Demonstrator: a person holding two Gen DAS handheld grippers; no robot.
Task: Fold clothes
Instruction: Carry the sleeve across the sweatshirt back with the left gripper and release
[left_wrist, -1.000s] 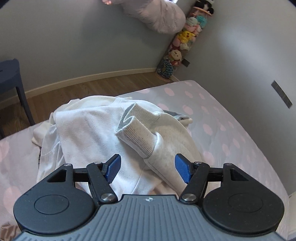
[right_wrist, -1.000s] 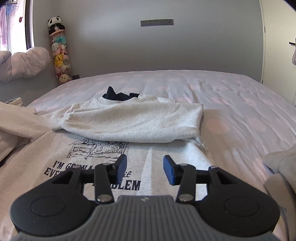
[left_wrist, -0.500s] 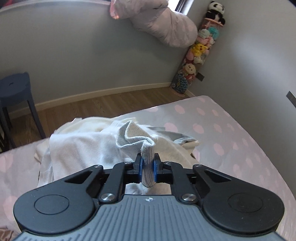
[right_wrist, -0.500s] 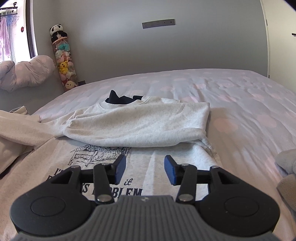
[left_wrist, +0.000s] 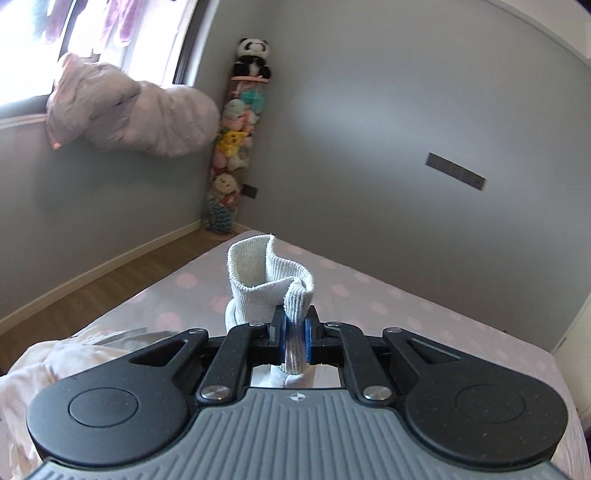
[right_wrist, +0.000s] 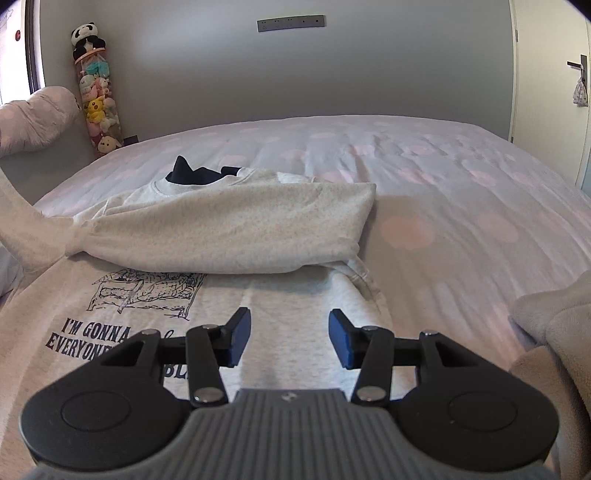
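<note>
Pinching the ribbed sleeve cuff (left_wrist: 275, 280) aloft, the left gripper (left_wrist: 294, 334) risks losing it if the taut sleeve drags, while the right gripper (right_wrist: 284, 338) hangs released over the printed sweatshirt (right_wrist: 295, 295) spread on the bed (right_wrist: 461, 177) just ahead.

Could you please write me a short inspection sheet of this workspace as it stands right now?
Surface: bed with a pink-dotted sheet, wrinkled.
Job's things: grey sweatshirt lying flat, print up, right side folded across the chest; its ribbed cuff is lifted off the bed.
Clutter: dark garment behind the collar; pale clothes heaped at the left; beige fabric at the right.
Grippers: left gripper shut on the cuff; right gripper open, above the sweatshirt's lower part.
Cables: nothing seen.
Surroundings: grey walls, plush toy column in the corner, duvet on the sill, wood floor.
</note>
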